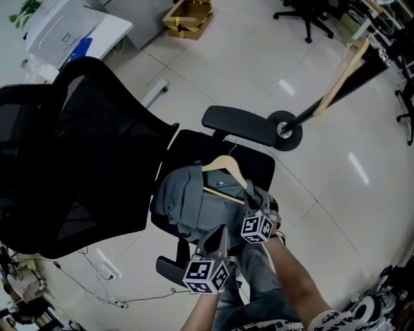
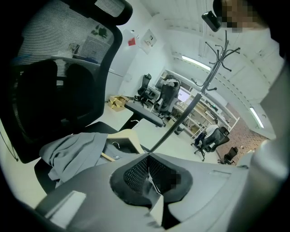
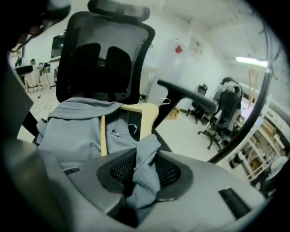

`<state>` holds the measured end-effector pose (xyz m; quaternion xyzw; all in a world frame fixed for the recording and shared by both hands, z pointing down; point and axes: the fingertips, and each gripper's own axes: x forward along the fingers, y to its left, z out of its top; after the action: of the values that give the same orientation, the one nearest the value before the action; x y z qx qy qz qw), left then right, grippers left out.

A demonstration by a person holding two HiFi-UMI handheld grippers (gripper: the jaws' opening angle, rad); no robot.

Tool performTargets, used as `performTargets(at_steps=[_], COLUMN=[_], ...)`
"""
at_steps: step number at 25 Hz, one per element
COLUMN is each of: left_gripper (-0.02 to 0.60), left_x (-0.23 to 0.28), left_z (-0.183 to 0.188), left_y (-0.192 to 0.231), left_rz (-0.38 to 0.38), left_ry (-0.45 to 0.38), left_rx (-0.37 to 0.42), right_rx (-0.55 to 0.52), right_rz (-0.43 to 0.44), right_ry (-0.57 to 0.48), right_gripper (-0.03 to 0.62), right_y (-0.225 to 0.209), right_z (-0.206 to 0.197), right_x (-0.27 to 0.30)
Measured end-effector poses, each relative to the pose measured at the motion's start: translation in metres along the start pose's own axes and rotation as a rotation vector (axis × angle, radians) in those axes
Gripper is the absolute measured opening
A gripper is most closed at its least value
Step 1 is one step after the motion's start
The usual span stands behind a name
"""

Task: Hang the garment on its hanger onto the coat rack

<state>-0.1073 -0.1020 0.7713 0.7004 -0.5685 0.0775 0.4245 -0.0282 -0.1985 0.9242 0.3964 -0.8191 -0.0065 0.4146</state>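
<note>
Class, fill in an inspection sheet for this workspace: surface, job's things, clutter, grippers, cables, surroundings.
Surface: black chair seat, carrying the garment.
Job's things: grey garment crumpled on its hanger, lying on the seat; coat rack stands apart on the floor, a second hanger against its pole.
Clutter: cardboard box on the floor.
Grippers: left gripper jaws together, nothing between; right gripper jaws closed on a fold of garment.
Cables: power strip and cable on the floor by the chair.
Surroundings: tiled floor, other office chairs.
</note>
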Motion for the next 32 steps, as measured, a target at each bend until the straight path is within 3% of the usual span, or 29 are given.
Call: performTargets(at_steps=[5, 10, 16, 23, 32], left_gripper=[-0.006, -0.006, -0.007, -0.008, -0.008], left_x=[-0.033, -0.072, -0.127, -0.185, -0.221], left_z=[0.007, 0.022, 0.089, 0.145, 0.172], left_y=[-0.002, -0.005, -0.044, -0.095, -0.147], left_rz=[-0.015, -0.028, -0.114, -0.203, -0.295], left_ry=[-0.02, -0.011, -0.136, -0.26, -0.333], left_rx=[0.015, 0.045, 0.187, 0.282, 0.346], right_rx=[-0.081, -0.148, -0.174, -0.243, -0.277], right_rz=[-0.176, -0.25, -0.384, -0.547, -0.767], right_ry=[-0.138, -0.221, -0.36, -0.445, -0.578], right_gripper=[0.132, 0.132, 0.13, 0.13, 0.132], right_y=[-0.026, -0.041, -0.091, -0.137, -0.185], right_z=[0.048, 0.102, 0.173, 0.231, 0.275], right_x=[-0.078, -0.154, -0.257, -0.363, -0.484])
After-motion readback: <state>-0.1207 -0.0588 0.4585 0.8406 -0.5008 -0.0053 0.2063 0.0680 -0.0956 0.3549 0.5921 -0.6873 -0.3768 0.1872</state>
